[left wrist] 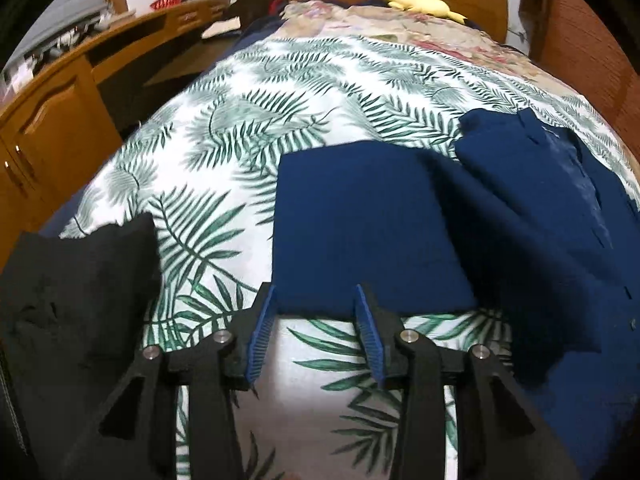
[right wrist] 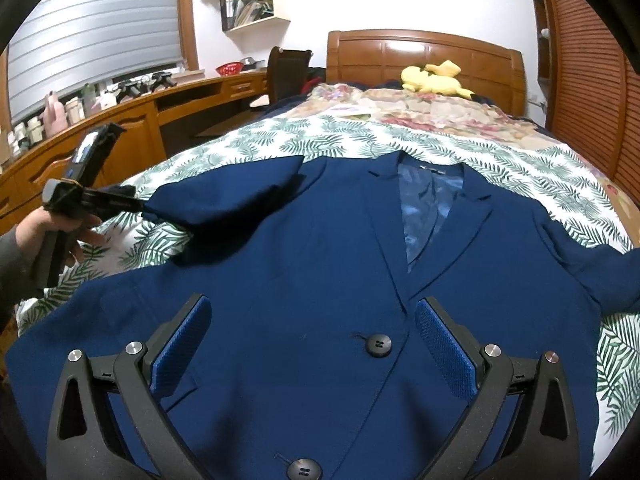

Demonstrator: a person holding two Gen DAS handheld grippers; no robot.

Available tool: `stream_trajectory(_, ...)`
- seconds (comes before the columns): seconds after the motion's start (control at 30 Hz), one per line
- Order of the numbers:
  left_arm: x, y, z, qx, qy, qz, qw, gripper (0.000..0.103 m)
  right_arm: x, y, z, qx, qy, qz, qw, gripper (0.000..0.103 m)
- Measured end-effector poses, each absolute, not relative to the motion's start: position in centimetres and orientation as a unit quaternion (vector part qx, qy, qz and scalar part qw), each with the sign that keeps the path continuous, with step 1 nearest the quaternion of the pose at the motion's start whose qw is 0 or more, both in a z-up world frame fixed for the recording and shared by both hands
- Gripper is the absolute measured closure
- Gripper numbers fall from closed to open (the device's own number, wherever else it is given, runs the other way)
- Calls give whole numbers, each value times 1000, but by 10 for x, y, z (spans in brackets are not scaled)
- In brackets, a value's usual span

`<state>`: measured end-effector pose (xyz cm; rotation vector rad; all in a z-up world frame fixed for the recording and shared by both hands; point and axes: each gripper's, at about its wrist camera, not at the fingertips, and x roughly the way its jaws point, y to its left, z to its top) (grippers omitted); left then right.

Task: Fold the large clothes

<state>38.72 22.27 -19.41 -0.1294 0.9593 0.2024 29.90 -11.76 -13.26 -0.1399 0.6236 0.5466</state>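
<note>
A navy blue suit jacket [right wrist: 320,280] lies face up on the leaf-print bedspread [right wrist: 280,140], collar toward the headboard. Its left sleeve [left wrist: 368,228] is lifted and stretched out flat. My left gripper [left wrist: 316,296] is at the sleeve's cuff edge; the cloth runs between its blue pads [left wrist: 264,328], which stand partly apart. In the right wrist view the left gripper [right wrist: 140,205] meets the sleeve end [right wrist: 224,200]. My right gripper [right wrist: 312,320] hovers wide open over the jacket's front, above a black button [right wrist: 378,345].
A black garment [left wrist: 76,292] lies at the bed's left edge. A yellow plush toy [right wrist: 434,78] sits by the wooden headboard [right wrist: 424,56]. A wooden desk [right wrist: 132,120] with bottles runs along the left wall. A wooden wardrobe [right wrist: 592,92] stands on the right.
</note>
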Motion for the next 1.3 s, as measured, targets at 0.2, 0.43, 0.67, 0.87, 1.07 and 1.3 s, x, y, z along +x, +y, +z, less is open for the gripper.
stream_trajectory(0.2, 392, 238, -208, -97, 467, 99, 874, 61, 298, -116, -133, -69, 304, 267, 912, 0)
stream_trajectory(0.43, 396, 238, -212, -106, 456, 114, 876, 61, 299, -114, -136, -72, 308, 269, 910, 0)
stream_trajectory(0.67, 394, 219, -197, -86, 451, 85, 885, 97, 299, -113, -135, -76, 307, 271, 909, 0)
stream_trajectory(0.87, 375, 179, -136, -57, 395, 63, 915, 101, 293, -116, -122, -75, 293, 277, 912, 0)
stream_trajectory(1.07, 346, 127, -83, -37, 346, 23, 937, 101, 284, -125, -107, -82, 284, 276, 915, 0)
stream_trajectory(1.3, 305, 63, -61, -17, 306, -34, 951, 101, 281, -144, -94, -82, 285, 261, 919, 0)
